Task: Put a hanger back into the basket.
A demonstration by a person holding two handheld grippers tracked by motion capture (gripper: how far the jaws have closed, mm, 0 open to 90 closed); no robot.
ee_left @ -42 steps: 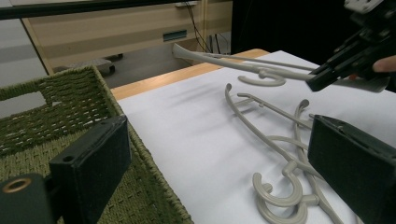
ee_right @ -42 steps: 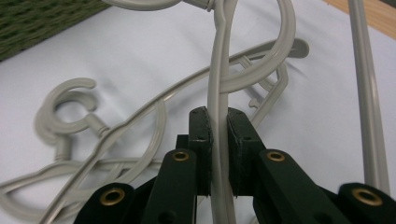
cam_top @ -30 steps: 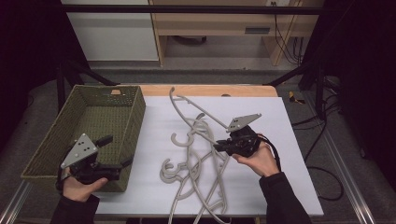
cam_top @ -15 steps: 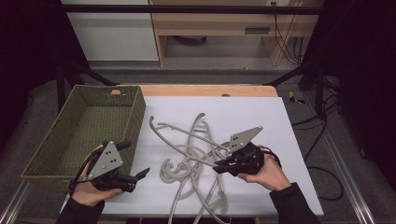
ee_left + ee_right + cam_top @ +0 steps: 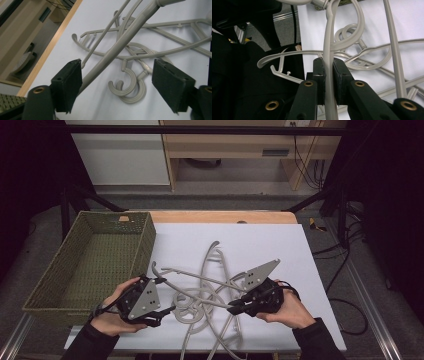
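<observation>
the right gripper is clamped on the arm of a grey hanger, which runs up between its pads and away from the tool. the left gripper has just been closing; its jaws stand apart, with that hanger's thick bar slanting past its left pad, contact unclear. two hooks (from the tangled pile of hangers) lie between and beyond the jaws. the woven basket sits beside the left gripper.
</observation>
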